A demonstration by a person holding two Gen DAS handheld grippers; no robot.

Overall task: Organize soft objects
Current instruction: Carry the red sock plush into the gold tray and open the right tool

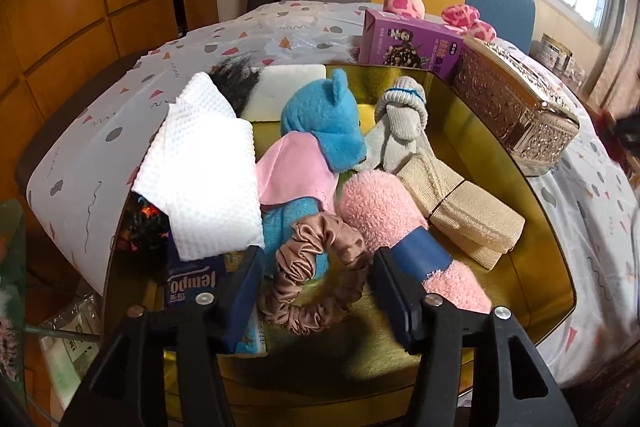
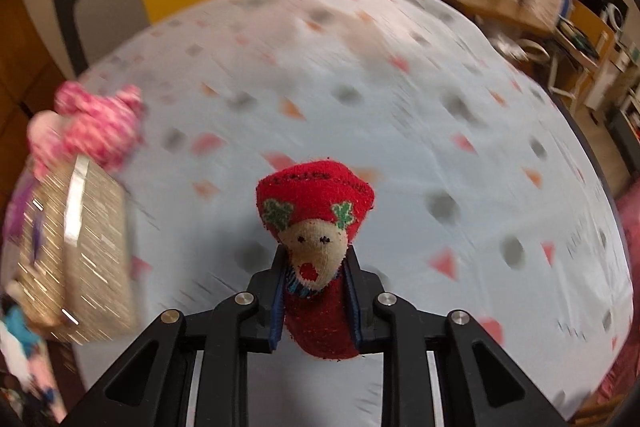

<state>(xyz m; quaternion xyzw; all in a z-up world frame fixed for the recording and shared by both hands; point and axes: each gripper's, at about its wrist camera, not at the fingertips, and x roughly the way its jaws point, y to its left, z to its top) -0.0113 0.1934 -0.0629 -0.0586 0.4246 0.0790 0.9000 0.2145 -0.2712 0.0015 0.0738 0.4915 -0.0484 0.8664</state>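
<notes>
Tray (image 1: 500,163): glossy gold metal, brushed floor, mirror-like walls. Scrunchie (image 1: 316,279): shiny satin, brown-pink, gathered. Pink sock (image 1: 372,203): fuzzy, nubby knit. White cloth (image 1: 200,163): matt waffle weave. Blue toy (image 1: 324,123): soft fleece. Beige band (image 1: 460,207): ribbed woven elastic. Box (image 1: 516,111): embossed metal, shiny. Carton (image 1: 408,43): printed purple cardboard. Red sock (image 2: 316,227): fluffy knit, matt, stitched face. Surface cover (image 2: 400,107): smooth printed sheet, slight sheen.

Crowded gold tray (image 1: 500,163) (metal box (image 1: 516,107) beside)
</notes>
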